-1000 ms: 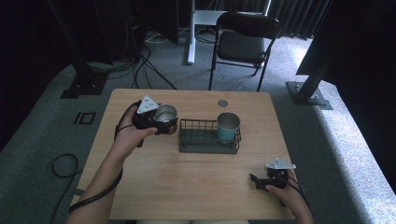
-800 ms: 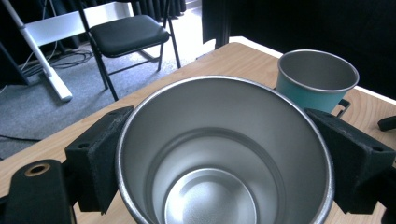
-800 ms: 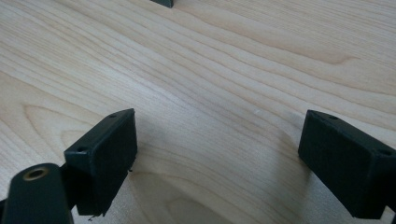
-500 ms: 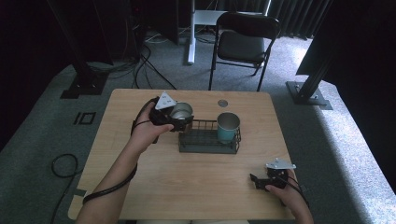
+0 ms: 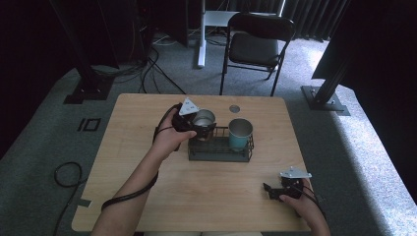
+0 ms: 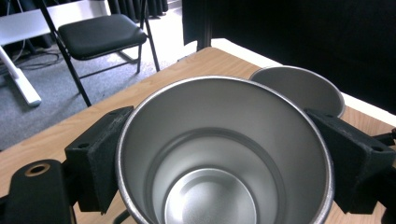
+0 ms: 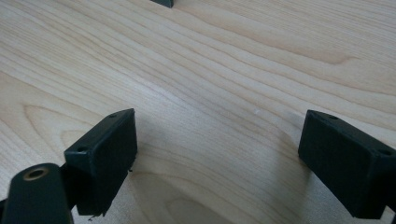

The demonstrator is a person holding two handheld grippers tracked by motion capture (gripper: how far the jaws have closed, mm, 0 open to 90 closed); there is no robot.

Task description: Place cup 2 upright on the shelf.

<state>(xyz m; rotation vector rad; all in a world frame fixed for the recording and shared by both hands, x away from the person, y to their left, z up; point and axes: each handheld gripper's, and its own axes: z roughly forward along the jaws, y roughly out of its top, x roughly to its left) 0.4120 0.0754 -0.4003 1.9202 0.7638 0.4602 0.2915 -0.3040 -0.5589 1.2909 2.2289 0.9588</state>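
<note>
Left claw point(image 5: 202, 129) clamped on steel cup point(image 5: 203, 118), pads against opposite outer walls just below rim. Cup upright, held above left end of black wire rack point(image 5: 219, 156), close beside teal cup point(image 5: 239, 133) standing in rack's right half. Judged light, rigid, smooth-walled and prone to slip; side grip near rim suits it. Brushed silver, empty, stepped inside, rolled lip. Right claw point(image 5: 273, 192) wide open, nothing between pads, resting low on desk point(image 5: 147, 196) at near right.
</note>
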